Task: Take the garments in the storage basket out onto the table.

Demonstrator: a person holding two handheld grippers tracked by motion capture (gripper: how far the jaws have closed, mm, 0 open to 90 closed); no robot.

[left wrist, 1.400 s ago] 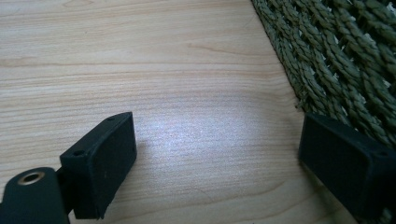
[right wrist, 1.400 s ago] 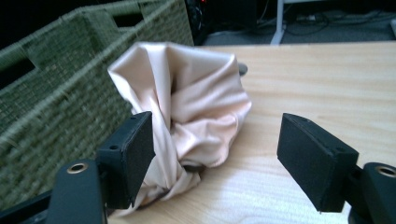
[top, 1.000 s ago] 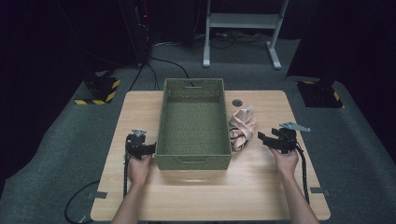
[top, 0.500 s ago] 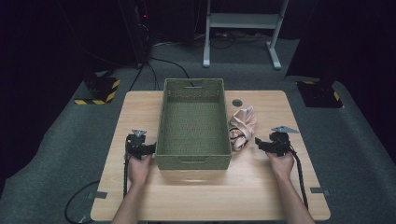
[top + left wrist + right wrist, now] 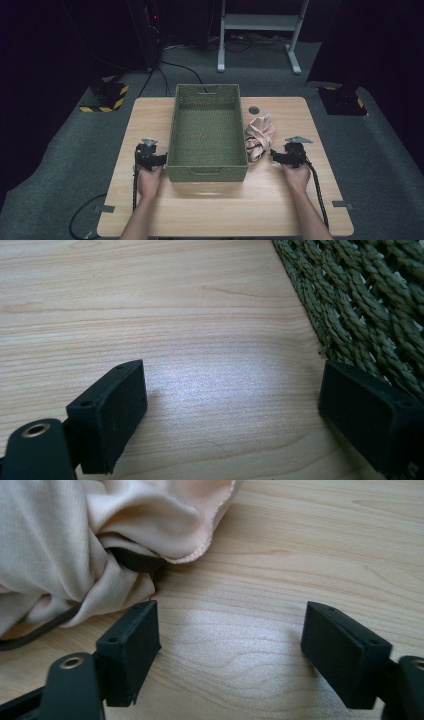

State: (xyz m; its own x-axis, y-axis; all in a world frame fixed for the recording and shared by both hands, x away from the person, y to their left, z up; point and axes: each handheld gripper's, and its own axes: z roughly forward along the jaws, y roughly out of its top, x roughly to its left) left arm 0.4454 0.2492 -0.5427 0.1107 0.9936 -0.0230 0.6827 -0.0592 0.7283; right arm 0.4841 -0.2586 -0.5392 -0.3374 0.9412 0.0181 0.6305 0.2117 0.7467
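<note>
Crumpled peach cloth [image 5: 260, 135] on the wooden table [image 5: 300, 210], just beside the woven basket's [image 5: 207, 127] right wall, long axis running away from the person, possibly dark-trimmed. Right gripper [image 5: 280, 157] near its closer end, jaws apart, just been opening, nothing between. Left gripper [image 5: 155, 159] beside the basket, jaws apart, empty.

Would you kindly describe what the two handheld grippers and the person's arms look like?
Both the left gripper and the right gripper are black, each topped by a grey three-cornered plate and trailing a black braided cable. Their jaws are flat black blocks with small screw holes. The forearms are bare, with no sleeves in the frame.
</note>
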